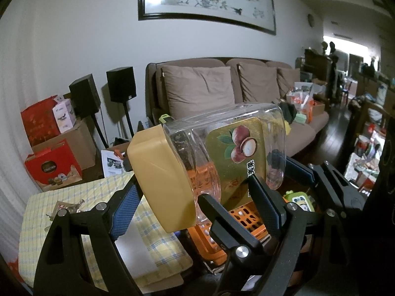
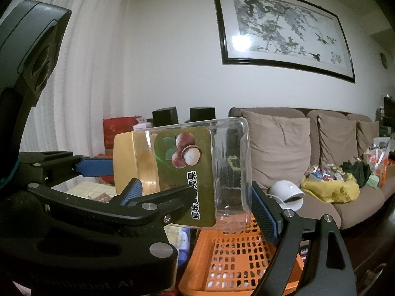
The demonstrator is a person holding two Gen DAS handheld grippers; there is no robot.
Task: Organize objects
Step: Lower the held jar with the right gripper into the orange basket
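A clear plastic jar (image 1: 246, 116) with a tan lid (image 1: 158, 180) and a gold nut label lies on its side in the air above an orange basket (image 2: 234, 254). My left gripper (image 1: 195, 182) is shut on it, one pad against the lid's edge and the other on the label face. My right gripper (image 2: 197, 185) straddles the jar (image 2: 182, 153) lengthwise. Its right pad (image 2: 261, 212) sits against the jar's base. Its left pad is partly hidden behind the left gripper's finger, so I cannot tell whether it presses.
A yellow checked cloth (image 1: 74, 197) covers the surface to the left of the basket (image 1: 244, 219). Red and brown boxes (image 1: 54, 165) and two speakers (image 1: 121, 83) stand by the wall. A brown sofa (image 2: 276, 148) behind carries a white device (image 2: 288, 192) and a yellow bag (image 2: 330, 187).
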